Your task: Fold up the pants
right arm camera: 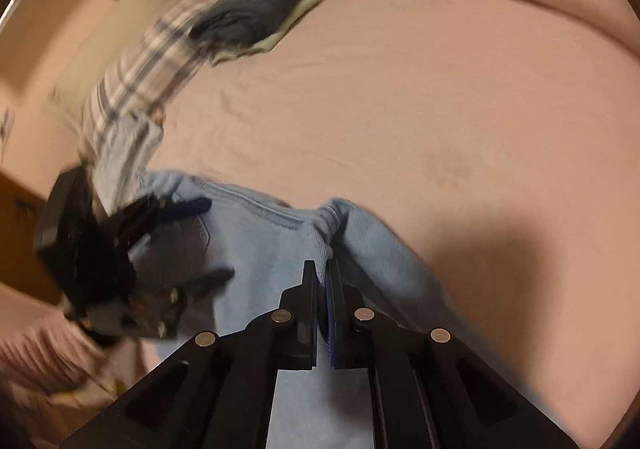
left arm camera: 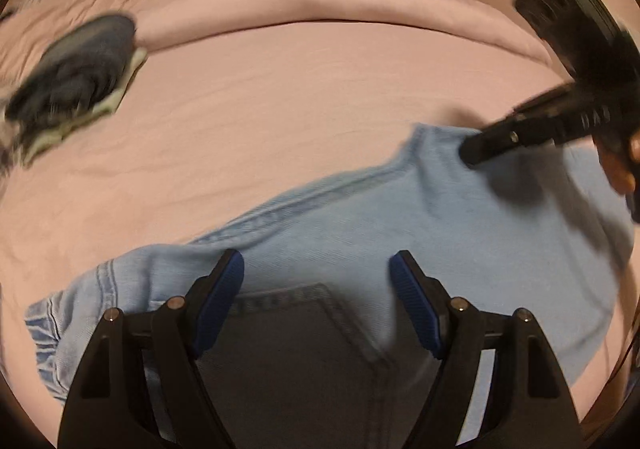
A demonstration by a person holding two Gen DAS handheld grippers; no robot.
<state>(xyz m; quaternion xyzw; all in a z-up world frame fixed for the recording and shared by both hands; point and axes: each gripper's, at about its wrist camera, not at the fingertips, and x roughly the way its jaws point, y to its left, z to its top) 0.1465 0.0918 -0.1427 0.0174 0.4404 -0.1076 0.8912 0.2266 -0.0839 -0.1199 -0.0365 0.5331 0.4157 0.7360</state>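
Right wrist only: striped cloth (right arm camera: 132, 77), perhaps a shirt, beyond jeans (right arm camera: 264, 241).

Pink bed (left arm camera: 304, 97) is carrying my light-blue jeans (left arm camera: 360, 217) near edge; dark folded pile (left arm camera: 76, 69) lying toward far-left corner.

no readable text anywhere I can see, marks on my right gripper (left arm camera: 470, 153) body too blurred to read

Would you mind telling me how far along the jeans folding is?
Done: a dark folded garment lies aside. In hand: the right tool pinches an edge of the light blue denim jeans; the left tool is open above them. Left: fold the jeans.
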